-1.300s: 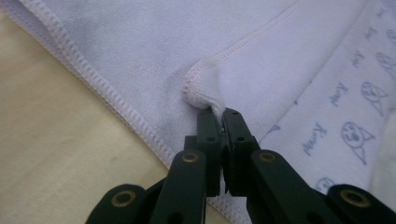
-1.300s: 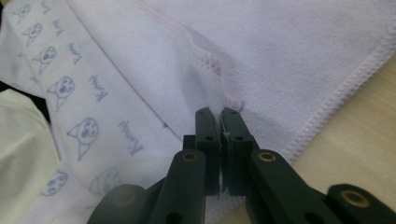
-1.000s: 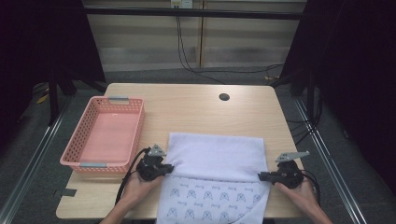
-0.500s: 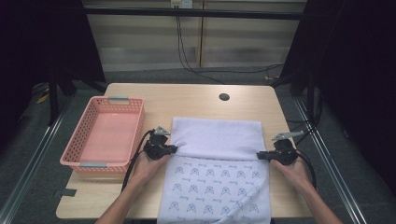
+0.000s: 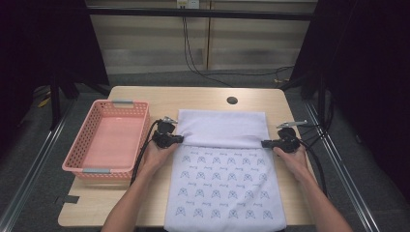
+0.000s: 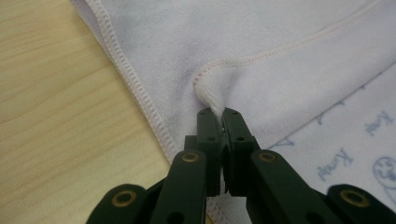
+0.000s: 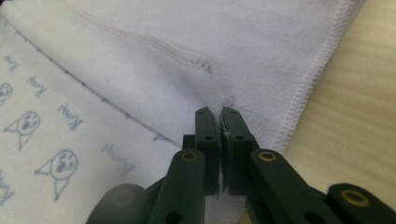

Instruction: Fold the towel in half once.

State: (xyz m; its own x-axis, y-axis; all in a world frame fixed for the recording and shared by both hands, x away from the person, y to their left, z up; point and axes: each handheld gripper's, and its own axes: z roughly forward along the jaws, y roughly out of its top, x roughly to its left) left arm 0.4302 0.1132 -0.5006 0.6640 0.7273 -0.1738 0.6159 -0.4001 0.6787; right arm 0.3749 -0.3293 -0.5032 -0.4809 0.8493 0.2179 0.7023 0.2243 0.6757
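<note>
Right claw [image 7: 219,116] pinches the white cloth's [image 7: 196,37] stitched edge

Basket [image 5: 109,140] left of towel [image 5: 225,188] (on table [image 5: 203,99]).

My towel [image 6: 299,56] carries small pale-blue script words beside little face drawings, repeated all over. Looks like "Kumy" or sth similar, but too blurred for me to read for sure. No other text legible.

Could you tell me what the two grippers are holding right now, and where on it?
Both pinch the towel: left gripper and right gripper each clamp a corner of its folded-over hem.
</note>
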